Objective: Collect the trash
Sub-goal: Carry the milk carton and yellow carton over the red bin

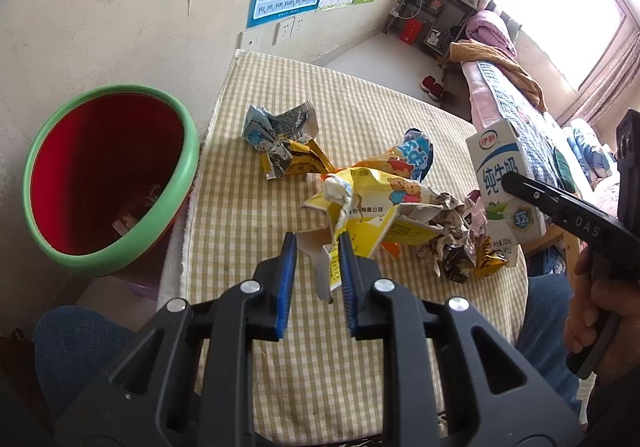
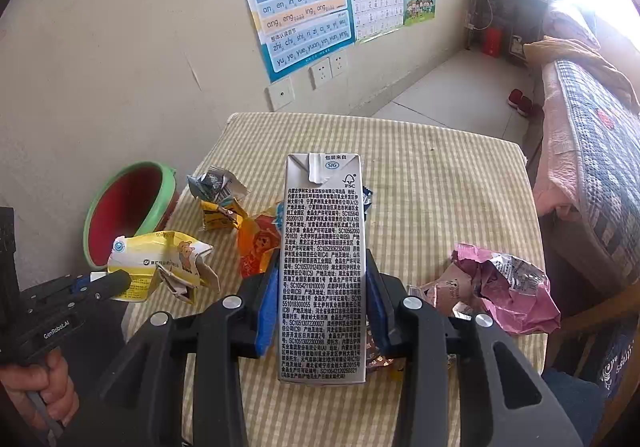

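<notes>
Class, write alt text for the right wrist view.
The right gripper clamps an upright milk carton above a checked table. Left of it, the left gripper holds a yellow wrapper near a green-rimmed bin.

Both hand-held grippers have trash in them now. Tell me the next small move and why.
Probably swing the left hand-held gripper over to the bin and let go there. It already pinches the torn yellow wrapper, lifted off the checked tablecloth, and the bin stands open just beyond the table's left edge. The right hand-held gripper, clamped on the milk carton, can follow.
</notes>
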